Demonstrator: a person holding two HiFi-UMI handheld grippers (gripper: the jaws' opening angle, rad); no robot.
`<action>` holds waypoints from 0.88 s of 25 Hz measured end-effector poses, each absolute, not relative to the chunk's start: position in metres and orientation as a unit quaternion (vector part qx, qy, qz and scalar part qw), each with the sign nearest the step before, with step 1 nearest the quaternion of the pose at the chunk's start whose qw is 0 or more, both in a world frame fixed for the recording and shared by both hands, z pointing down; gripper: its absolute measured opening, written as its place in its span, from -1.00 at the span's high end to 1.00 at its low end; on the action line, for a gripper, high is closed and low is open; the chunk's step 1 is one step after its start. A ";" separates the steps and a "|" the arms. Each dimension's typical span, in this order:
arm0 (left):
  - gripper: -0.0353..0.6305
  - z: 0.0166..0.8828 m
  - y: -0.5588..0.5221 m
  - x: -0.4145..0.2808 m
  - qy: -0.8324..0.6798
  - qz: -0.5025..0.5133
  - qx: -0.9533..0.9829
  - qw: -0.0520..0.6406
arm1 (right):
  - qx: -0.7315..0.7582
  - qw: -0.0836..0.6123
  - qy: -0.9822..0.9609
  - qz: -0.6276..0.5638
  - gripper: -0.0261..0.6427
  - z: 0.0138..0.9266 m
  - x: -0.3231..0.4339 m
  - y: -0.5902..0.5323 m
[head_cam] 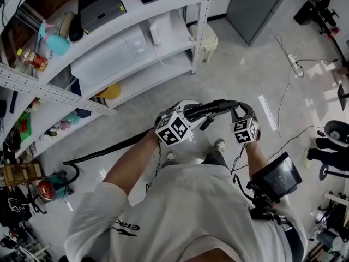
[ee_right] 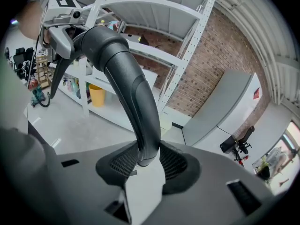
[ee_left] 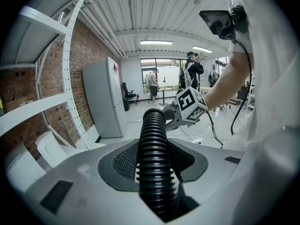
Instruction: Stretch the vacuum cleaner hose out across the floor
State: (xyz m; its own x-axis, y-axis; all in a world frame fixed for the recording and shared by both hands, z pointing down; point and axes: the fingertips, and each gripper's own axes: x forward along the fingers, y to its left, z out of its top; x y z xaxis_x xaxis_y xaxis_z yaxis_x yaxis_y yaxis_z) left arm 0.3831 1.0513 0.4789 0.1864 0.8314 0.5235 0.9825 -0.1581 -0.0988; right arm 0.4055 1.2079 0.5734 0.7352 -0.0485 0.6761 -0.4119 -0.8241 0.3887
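A black vacuum hose spans between my two grippers in front of the person's body. My left gripper is shut on its ribbed part, which runs straight out from between the jaws. My right gripper is shut on the smooth curved grey handle end, pinched at its lower end between the pads. Behind the left gripper the hose trails over the floor to the left, towards a small vacuum cleaner. Each gripper view shows the other gripper's marker cube.
A white shelving unit stands close at the upper left, with a yellow tub under it and a white bin beside its post. A grey cabinet stands at the back. Cables cross the floor on the right. People stand far off.
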 end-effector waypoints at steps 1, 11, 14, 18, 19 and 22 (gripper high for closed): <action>0.36 0.478 1.056 0.385 -0.609 -0.179 -0.742 0.216 | 0.892 0.267 -0.137 0.337 0.49 0.573 0.408 1.212; 0.36 0.485 1.115 0.388 -0.563 -0.207 -0.769 0.222 | 0.875 0.295 -0.211 0.320 0.49 0.577 0.430 1.270; 0.36 0.484 1.133 0.391 -0.556 -0.211 -0.773 0.223 | 0.873 0.300 -0.219 0.315 0.49 0.575 0.437 1.287; 0.36 0.484 1.161 0.397 -0.550 -0.212 -0.775 0.226 | 0.872 0.304 -0.226 0.312 0.49 0.576 0.446 1.313; 0.36 0.484 1.168 0.398 -0.550 -0.212 -0.776 0.227 | 0.871 0.304 -0.227 0.311 0.49 0.576 0.448 1.320; 0.36 0.485 1.190 0.400 -0.545 -0.214 -0.779 0.226 | 0.871 0.302 -0.231 0.310 0.49 0.578 0.451 1.341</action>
